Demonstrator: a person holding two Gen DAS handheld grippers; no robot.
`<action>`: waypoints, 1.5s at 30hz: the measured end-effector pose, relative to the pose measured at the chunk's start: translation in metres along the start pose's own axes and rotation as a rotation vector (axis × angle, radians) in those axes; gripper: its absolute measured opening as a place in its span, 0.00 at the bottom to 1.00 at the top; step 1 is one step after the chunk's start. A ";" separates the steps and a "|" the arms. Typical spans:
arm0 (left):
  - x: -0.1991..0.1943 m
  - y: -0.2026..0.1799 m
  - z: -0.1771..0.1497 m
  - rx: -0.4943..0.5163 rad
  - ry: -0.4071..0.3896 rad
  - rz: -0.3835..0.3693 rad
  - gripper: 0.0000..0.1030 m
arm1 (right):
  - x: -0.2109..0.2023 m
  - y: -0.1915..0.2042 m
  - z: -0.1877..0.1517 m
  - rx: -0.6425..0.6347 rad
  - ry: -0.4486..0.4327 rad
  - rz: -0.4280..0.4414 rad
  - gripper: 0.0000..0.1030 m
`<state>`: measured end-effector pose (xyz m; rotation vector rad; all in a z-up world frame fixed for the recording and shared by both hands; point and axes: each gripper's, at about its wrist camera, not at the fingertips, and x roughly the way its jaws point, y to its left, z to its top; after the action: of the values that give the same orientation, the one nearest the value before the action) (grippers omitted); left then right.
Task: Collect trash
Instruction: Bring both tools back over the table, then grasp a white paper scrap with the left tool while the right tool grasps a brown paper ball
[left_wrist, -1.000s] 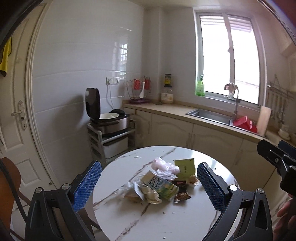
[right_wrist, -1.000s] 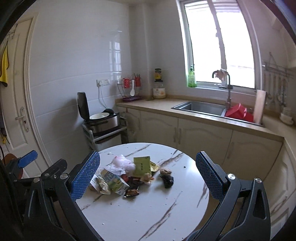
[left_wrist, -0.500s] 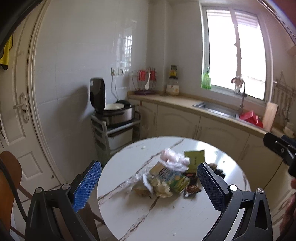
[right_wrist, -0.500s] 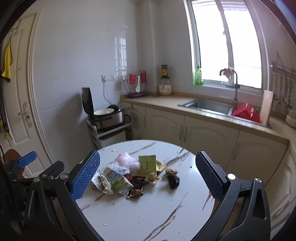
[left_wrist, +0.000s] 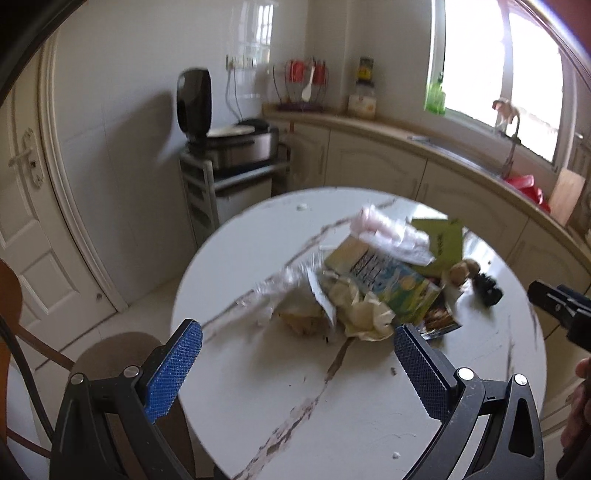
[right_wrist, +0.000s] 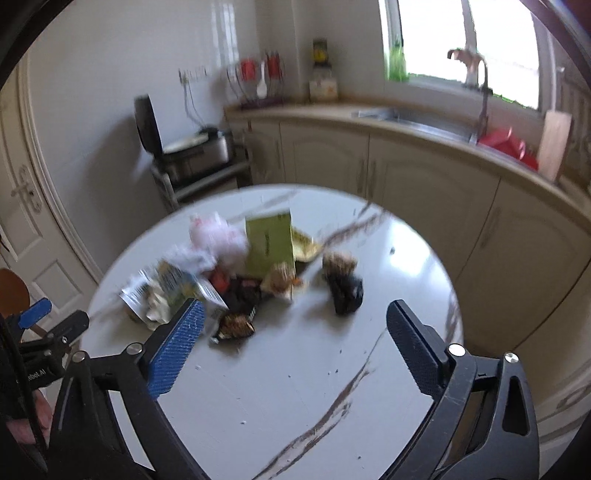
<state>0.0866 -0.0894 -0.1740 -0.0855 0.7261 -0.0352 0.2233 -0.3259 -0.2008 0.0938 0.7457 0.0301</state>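
left hand-held gripper (left_wrist: 297, 363): spread wide, holding nothing, hovering over the tabletop (left_wrist: 280, 398)
right hand-held gripper (right_wrist: 291, 345): also spread, nothing in it
trash pile (left_wrist: 373, 280): heaped on the tabletop, about 1 o'clock from the left one, untouched

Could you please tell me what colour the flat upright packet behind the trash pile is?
Olive green packet; clearest in the right wrist view.

Print on the carton (left_wrist: 384, 280) beside the green packet (left_wrist: 443, 240) is too blurred to read; nothing else bears legible text
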 end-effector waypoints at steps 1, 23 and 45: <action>0.007 0.004 0.003 0.001 0.014 0.004 0.99 | 0.007 -0.001 -0.002 0.002 0.018 0.002 0.95; 0.105 0.083 0.070 -0.016 0.132 -0.087 0.43 | 0.129 -0.010 0.021 0.031 0.180 0.114 0.37; 0.067 0.104 0.049 0.004 0.063 -0.185 0.02 | 0.088 -0.025 0.011 0.051 0.134 0.185 0.25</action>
<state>0.1697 0.0129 -0.1911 -0.1487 0.7792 -0.2171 0.2954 -0.3459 -0.2546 0.2108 0.8697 0.1951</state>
